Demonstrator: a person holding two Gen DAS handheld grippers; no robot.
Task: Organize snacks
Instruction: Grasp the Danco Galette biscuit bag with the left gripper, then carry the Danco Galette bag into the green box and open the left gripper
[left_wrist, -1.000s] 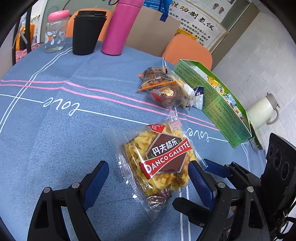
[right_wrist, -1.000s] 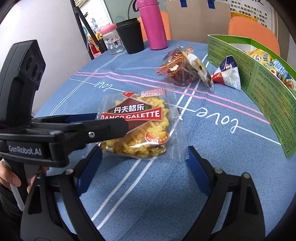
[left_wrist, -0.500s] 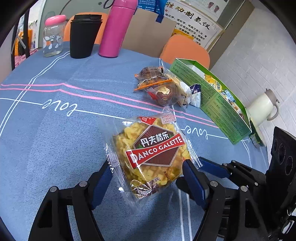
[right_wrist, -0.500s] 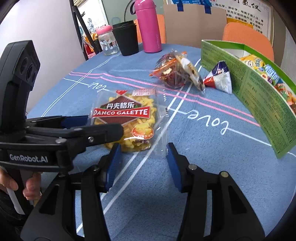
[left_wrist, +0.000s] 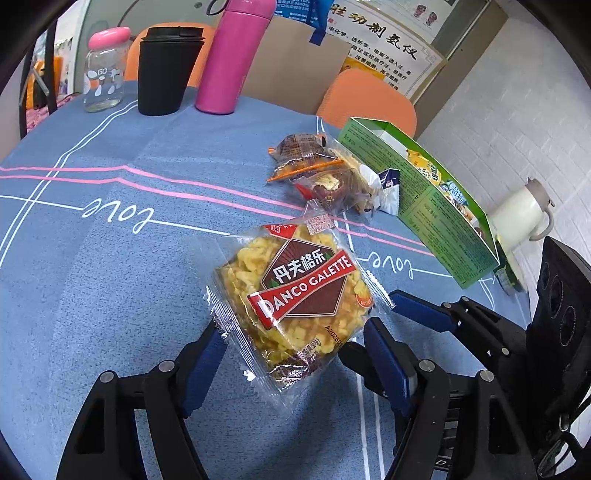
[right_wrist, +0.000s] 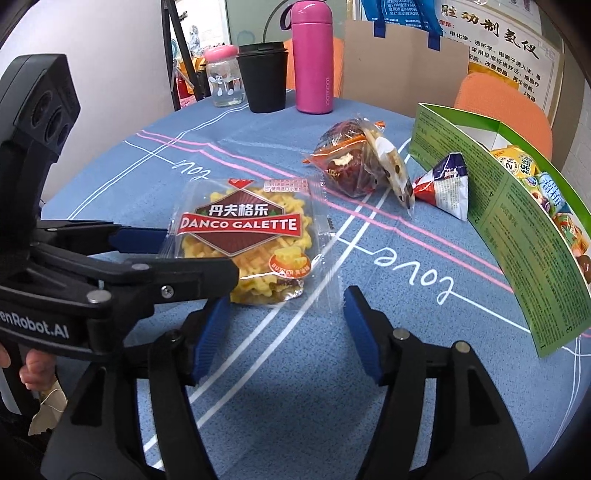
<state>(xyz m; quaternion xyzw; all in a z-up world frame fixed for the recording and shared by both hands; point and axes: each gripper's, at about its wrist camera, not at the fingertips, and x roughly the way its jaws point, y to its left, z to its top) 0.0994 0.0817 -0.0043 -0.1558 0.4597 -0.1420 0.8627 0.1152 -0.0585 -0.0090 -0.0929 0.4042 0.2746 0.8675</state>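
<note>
A clear pack of yellow Danco Galette (left_wrist: 295, 291) (right_wrist: 243, 236) lies on the blue tablecloth (left_wrist: 110, 295). My left gripper (left_wrist: 295, 354) (right_wrist: 184, 254) has its blue pads against both sides of the pack's near end, shut on it. My right gripper (right_wrist: 284, 306) stands open just in front of the pack's corner, with only cloth between its fingers; one of those fingers (left_wrist: 417, 314) shows in the left wrist view. An open green box (left_wrist: 424, 206) (right_wrist: 517, 236) with several snacks in it stands to the right.
A wrapped muffin pack (right_wrist: 351, 166) and a small triangular packet (right_wrist: 447, 188) lie beside the green box. A pink bottle (right_wrist: 312, 59), a black cup (right_wrist: 264, 81) and a glass jar (right_wrist: 223, 77) stand at the far edge. A white kettle (left_wrist: 517, 218) sits beyond the box.
My left gripper slid forward and narrowed onto the galette pack. The right gripper drew back a little, narrowed, then widened again. The pack turned slightly.
</note>
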